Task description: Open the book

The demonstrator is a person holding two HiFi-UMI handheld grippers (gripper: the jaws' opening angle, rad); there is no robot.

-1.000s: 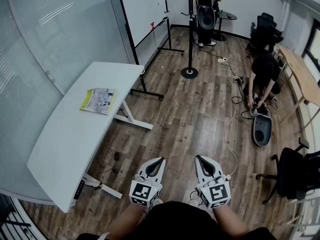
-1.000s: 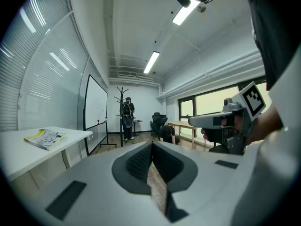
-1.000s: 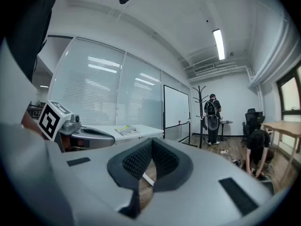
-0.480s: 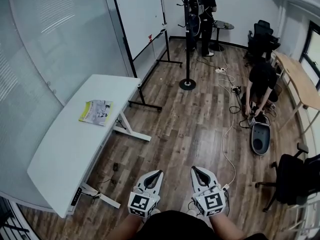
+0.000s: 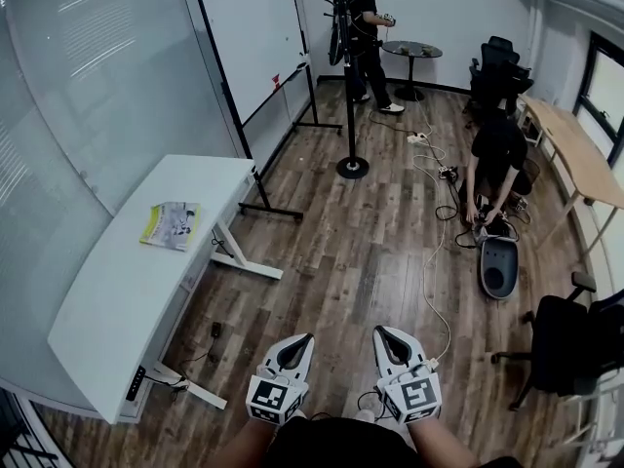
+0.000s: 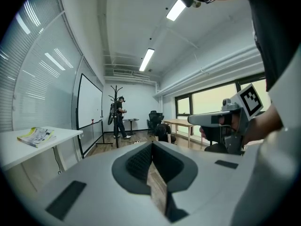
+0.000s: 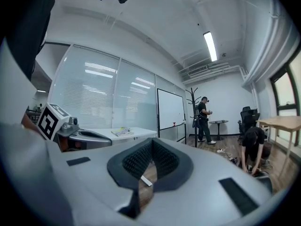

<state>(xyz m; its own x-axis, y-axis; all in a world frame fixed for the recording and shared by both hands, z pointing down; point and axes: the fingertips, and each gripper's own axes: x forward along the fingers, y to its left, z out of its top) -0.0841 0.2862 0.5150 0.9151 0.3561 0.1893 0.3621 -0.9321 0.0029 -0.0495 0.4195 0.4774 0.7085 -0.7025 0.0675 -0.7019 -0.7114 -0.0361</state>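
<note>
A closed book with a yellow-green cover lies flat on the white table at the left of the head view. It also shows far off at the left in the left gripper view, book, and small in the right gripper view, book. Both grippers hang side by side low in the head view, over the wooden floor and well away from the table. My left gripper has its jaws together with nothing between them. My right gripper is likewise shut and empty.
A whiteboard on a stand and a coat rack stand beyond the table. One person stands at the back by a small round table; another crouches at the right among floor cables. Office chairs and a wooden desk line the right side.
The head view has drawn back and tilted up: table, book and whiteboard slid left and more of the far room shows. Both grippers stay shut, side by side at the bottom.
</note>
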